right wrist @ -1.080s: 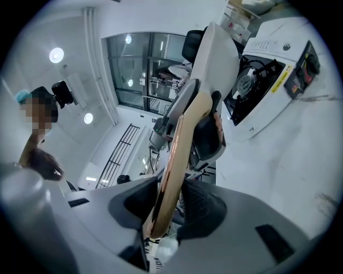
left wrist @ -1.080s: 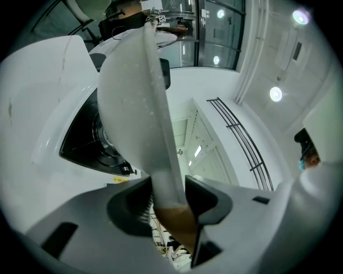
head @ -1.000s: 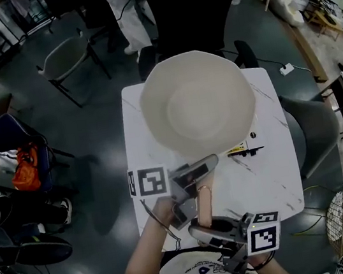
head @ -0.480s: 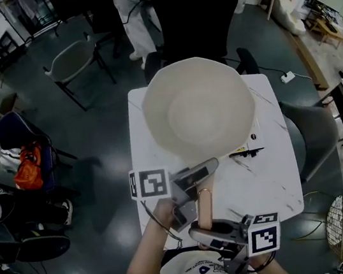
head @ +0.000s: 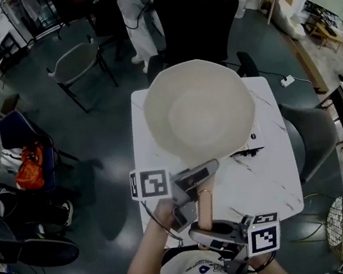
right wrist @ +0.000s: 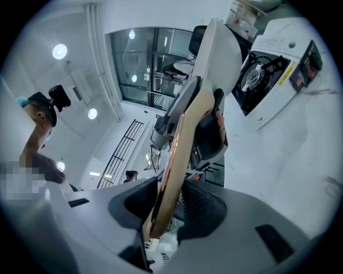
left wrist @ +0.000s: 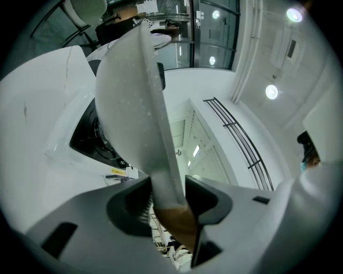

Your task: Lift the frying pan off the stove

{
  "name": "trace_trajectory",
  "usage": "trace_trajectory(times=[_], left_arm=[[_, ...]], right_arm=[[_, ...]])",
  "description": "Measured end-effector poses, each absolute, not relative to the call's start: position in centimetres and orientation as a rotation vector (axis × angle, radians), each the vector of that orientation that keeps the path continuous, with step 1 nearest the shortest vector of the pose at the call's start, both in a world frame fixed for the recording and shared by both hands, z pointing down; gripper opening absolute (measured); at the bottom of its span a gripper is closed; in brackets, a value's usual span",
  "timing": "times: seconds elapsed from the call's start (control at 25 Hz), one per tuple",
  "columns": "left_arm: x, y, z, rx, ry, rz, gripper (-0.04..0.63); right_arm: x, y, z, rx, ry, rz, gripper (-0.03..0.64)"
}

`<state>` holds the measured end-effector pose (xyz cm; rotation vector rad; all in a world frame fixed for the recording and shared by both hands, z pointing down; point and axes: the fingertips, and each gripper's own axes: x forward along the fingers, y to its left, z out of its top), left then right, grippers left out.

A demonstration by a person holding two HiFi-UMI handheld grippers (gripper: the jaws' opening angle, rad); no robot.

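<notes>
— Where was the frying pan [head: 199, 110]?

— Up in the air over the white marbled surface [head: 256, 184], held by its handle [head: 204, 202]. From the head view its cream bowl covered nearly all of the stove [head: 245, 148]; only a corner with a yellow label and a dark knob showed past the rim.

— Was it touching the burner?

— No. In the right gripper view the pan [right wrist: 217, 64] stood edge-on, apart from the white gas stove [right wrist: 270, 59], whose black burner grate lay bare. The left gripper view also showed the stove [left wrist: 94, 136] beyond the pan's underside [left wrist: 134, 101].

— What were the jaws doing?

— Both pairs were clamped on the handle. The left gripper [head: 197, 175] had it close to the bowl: in its own view the jaws [left wrist: 169, 195] pressed on either side where the pale neck met the brown grip [left wrist: 174, 219]. The right gripper [head: 202, 228] held the near end, its jaws [right wrist: 169, 206] closed against the copper-toned handle [right wrist: 179, 150].

— How did the two sit relative to each other?

— One behind the other along the handle, the left ahead, the right nearer the person's body.

— Anything else around?

— A grey chair [head: 73, 65] on the dark floor to the far left, a black office chair [head: 194, 13] behind the surface, and a person in white [head: 132, 10] standing beside it.
</notes>
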<state>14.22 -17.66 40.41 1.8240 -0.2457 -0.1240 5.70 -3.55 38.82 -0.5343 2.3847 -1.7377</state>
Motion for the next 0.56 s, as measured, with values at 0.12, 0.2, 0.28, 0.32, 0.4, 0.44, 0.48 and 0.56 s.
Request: trace_trajectory(times=[0.12,0.2,0.28,0.32,0.4,0.44,0.48,0.56], left_arm=[[13.98,-17.32,40.33,1.822,-0.246,-0.117,0.173],[13.72,-17.18,40.28,1.819,-0.244,-0.114,0.173],[13.54,-17.03,40.27,1.815,-0.244,-0.112,0.173],[13.49,-16.95,40.27,1.814,-0.245,-0.112,0.173],[13.42,-16.85,40.25,1.81,-0.247,-0.111,0.173],[13.38,-16.84,40.22,1.808,-0.247,-0.112,0.173],[13.34,-16.86,40.19,1.806,-0.247,-0.113,0.173],[13.25,-16.91,40.14,1.804,-0.246,-0.116,0.173]], right_arm=[[5.4,-3.26,38.62,-0.53,2.381,-1.74,0.133],[5.13,-3.15,38.49,-0.529,2.381,-1.741,0.133],[4.97,-3.0,38.4,-0.529,2.378,-1.743,0.133],[4.95,-2.91,38.36,-0.529,2.376,-1.745,0.133],[4.93,-2.8,38.29,-0.53,2.373,-1.747,0.133],[4.91,-2.8,38.24,-0.53,2.372,-1.747,0.133],[4.88,-2.82,38.2,-0.529,2.372,-1.746,0.133],[4.8,-2.89,38.12,-0.528,2.372,-1.745,0.133]])
